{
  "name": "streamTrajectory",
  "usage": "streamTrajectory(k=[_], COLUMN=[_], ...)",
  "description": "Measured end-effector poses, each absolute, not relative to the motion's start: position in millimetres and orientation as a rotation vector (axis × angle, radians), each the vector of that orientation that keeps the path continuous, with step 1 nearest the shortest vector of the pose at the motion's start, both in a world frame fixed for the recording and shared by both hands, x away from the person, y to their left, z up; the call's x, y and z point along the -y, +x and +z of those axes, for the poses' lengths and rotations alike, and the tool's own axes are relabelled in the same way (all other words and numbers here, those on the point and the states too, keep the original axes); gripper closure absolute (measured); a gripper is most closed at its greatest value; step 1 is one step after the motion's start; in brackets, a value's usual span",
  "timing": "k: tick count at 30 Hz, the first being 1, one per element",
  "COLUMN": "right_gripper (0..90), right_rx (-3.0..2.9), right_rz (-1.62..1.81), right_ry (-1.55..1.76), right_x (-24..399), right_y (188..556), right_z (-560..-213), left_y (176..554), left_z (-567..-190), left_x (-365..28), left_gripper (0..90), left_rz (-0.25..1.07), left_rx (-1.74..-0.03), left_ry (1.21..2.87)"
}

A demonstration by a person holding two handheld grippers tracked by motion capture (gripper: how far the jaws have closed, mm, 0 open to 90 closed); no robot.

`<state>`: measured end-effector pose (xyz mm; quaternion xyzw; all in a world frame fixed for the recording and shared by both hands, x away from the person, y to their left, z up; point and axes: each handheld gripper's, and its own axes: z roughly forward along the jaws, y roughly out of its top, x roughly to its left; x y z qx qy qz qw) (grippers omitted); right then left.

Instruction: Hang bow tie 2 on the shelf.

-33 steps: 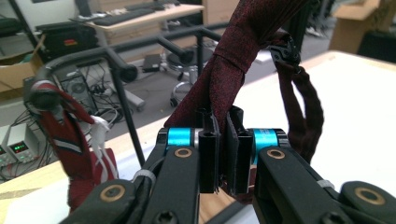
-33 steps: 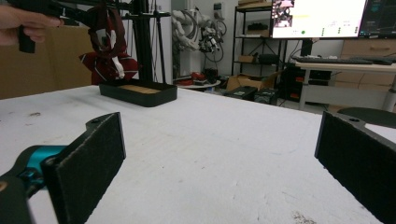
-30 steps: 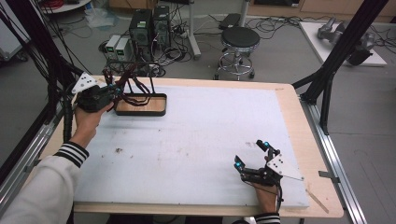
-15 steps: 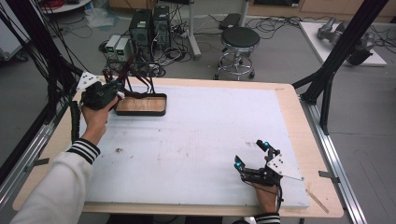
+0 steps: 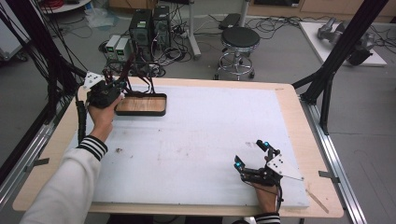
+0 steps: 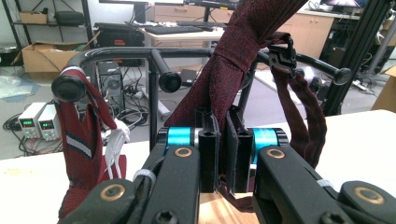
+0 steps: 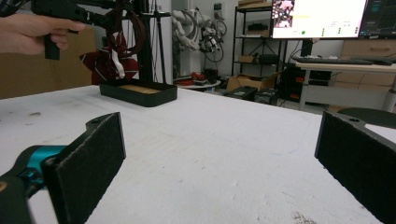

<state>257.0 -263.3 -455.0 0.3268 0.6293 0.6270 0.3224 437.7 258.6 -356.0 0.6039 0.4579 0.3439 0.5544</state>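
A black tie rack [image 6: 150, 55] stands on a black tray with a wooden bottom [image 5: 140, 111] at the table's far left. A dark red tie [image 6: 236, 56] hangs over the rack's bar, and my left gripper [image 6: 223, 119] is shut on it just below the bar. A second red tie with a pale stripe [image 6: 78, 142] hangs from the rack's left knob. From above, the left gripper [image 5: 105, 92] sits at the tray's left end. My right gripper [image 5: 251, 154] rests open on the white mat [image 5: 196, 135] at the front right, with nothing between its pads [image 7: 88, 163].
The tray [image 7: 140, 95] and rack lie far across the mat from the right gripper. Behind the table are a stool [image 5: 239, 39], computers and power supplies [image 5: 119, 46] with cables. Black frame posts [image 5: 327, 88] flank the table's right edge.
My left gripper has edged slightly right toward the rack, still closed on the tie. The right gripper has stayed where it was.
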Motion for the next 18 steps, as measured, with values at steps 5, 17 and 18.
streamTrajectory(k=[5,17,18], right_gripper=[0.9,0.9,0.9], right_rx=[-1.652,-1.651,-1.652], right_rz=[1.645,1.642,1.642], right_ry=[0.86,0.859,0.859], right_x=[263.0,262.8,262.9], right_y=[257.0,256.8,256.8], right_z=[-455.0,-454.9,-454.9], left_y=[441.8,451.5,451.6], left_z=[-358.9,-368.1,-368.5], left_x=[-258.8,-248.8,-248.6], left_gripper=[85.1,85.2,85.1], left_rz=[0.827,0.851,0.856], left_rx=[-1.113,-1.199,-1.2], left_ry=[1.409,1.383,1.39])
